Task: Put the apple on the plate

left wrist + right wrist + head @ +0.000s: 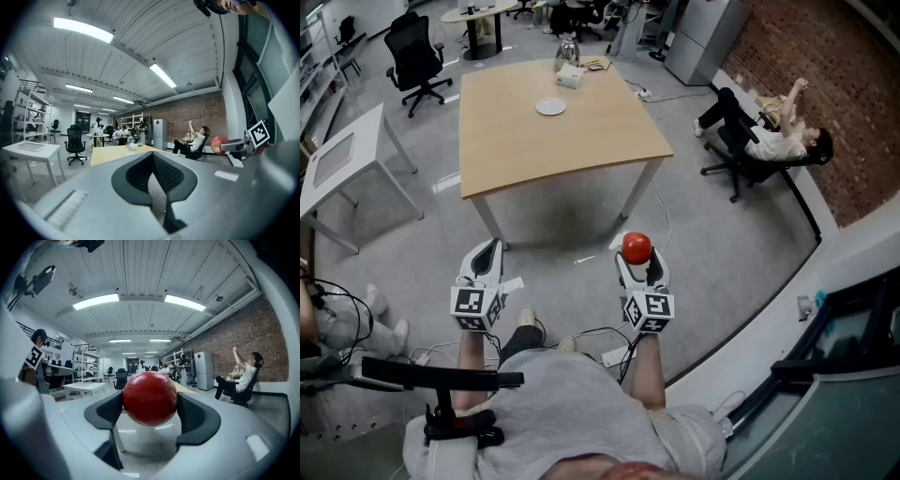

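Grey office floor separates the person from the wooden worktop (pixel 581 141). The red apple (pixel 637 247) is clamped between the wide-set jaws of the right hand-held gripper (pixel 638 263), well apart from the white plate (pixel 550 107) on the worktop's far part. The left hand-held gripper (pixel 486 261) is closed and empty. A seated person (pixel 778 142) is at the far right.

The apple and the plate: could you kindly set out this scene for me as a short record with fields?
apple: red, clamped between the jaws of the right hand-held gripper, over the floor, short of the table
right hand-held gripper: shut on the apple, roughly level
left hand-held gripper: jaws together, nothing between them
plate: white, on the table's far half, nothing on it
task state: apple not yet on the plate
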Action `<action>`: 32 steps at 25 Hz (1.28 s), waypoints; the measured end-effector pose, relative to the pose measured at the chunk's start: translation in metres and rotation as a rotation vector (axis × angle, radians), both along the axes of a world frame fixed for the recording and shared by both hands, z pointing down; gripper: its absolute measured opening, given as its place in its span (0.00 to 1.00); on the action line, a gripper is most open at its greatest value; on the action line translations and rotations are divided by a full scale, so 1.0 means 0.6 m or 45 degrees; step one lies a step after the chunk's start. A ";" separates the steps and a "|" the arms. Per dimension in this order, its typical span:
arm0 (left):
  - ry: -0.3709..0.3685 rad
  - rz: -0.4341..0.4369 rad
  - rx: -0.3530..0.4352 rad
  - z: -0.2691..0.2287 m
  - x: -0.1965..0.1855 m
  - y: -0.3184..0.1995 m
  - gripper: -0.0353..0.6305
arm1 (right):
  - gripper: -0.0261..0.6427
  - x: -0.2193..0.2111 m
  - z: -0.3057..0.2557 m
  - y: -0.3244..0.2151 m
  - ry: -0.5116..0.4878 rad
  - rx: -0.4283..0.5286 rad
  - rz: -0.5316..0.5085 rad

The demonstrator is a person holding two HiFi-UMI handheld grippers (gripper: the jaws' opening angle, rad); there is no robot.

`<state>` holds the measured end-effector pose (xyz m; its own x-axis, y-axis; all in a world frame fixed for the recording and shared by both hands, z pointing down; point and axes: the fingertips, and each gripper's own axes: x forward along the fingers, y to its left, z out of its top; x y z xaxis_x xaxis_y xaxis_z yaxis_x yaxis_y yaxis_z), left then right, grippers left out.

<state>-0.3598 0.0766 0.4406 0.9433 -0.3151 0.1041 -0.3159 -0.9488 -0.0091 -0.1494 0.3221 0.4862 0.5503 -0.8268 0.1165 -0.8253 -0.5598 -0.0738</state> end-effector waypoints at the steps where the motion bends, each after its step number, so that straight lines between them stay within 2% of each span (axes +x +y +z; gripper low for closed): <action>1: -0.002 0.001 -0.001 -0.002 0.001 0.000 0.08 | 0.59 0.000 -0.002 -0.001 0.000 0.002 -0.001; 7: -0.001 0.008 -0.002 -0.007 0.004 0.001 0.08 | 0.59 -0.004 -0.017 -0.003 -0.014 0.066 -0.020; 22: -0.005 0.050 -0.015 -0.022 0.031 0.030 0.08 | 0.59 -0.009 -0.035 0.015 0.009 0.016 -0.038; 32: -0.006 0.116 -0.012 0.014 0.177 0.019 0.08 | 0.59 0.105 -0.003 0.011 0.004 0.032 0.001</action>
